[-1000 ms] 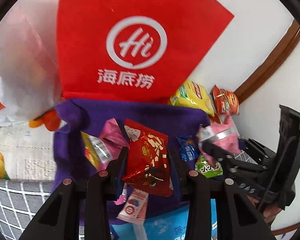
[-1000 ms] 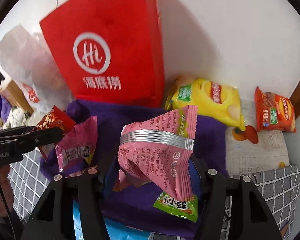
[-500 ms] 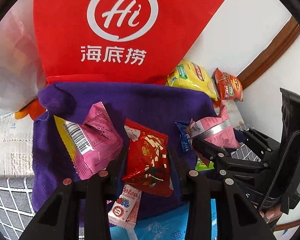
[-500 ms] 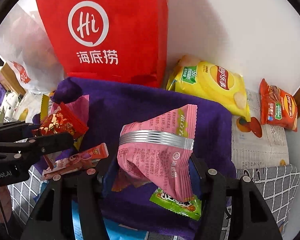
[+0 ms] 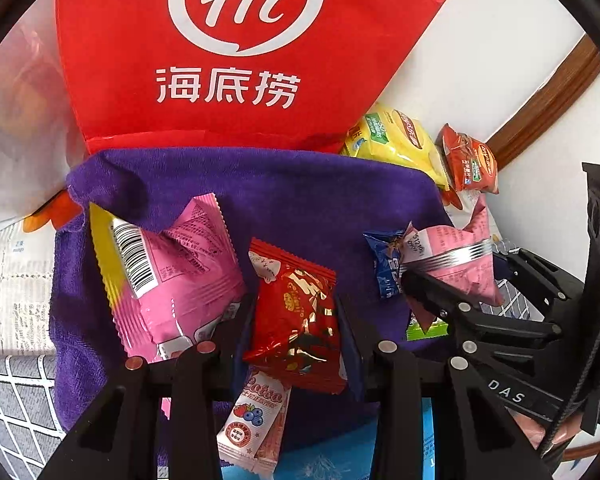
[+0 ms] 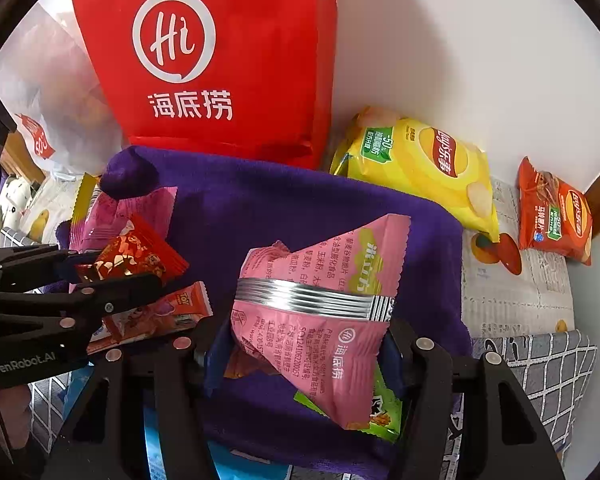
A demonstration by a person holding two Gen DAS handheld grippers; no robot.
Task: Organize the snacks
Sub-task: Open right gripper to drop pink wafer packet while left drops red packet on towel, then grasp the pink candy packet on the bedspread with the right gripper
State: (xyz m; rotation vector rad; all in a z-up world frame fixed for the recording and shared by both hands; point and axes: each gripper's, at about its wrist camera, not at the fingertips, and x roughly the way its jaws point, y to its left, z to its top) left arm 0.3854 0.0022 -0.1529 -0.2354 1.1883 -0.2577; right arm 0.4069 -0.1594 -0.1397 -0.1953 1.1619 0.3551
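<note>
Snacks: left hand-held gripper clamps red packet, right hand-held gripper clamps pink 海底捞 packet.

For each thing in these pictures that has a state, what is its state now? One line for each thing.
Left tool: shut on the red packet.
Red packet: held, off the towel.
Right tool: shut on the pink packet.
Pink packet: held, crumpled.
Red bag: upright against the wall.
Yellow chip bag: sealed, lying down.
Orange chip bag: sealed, lying down.
Purple towel: spread out.
</note>
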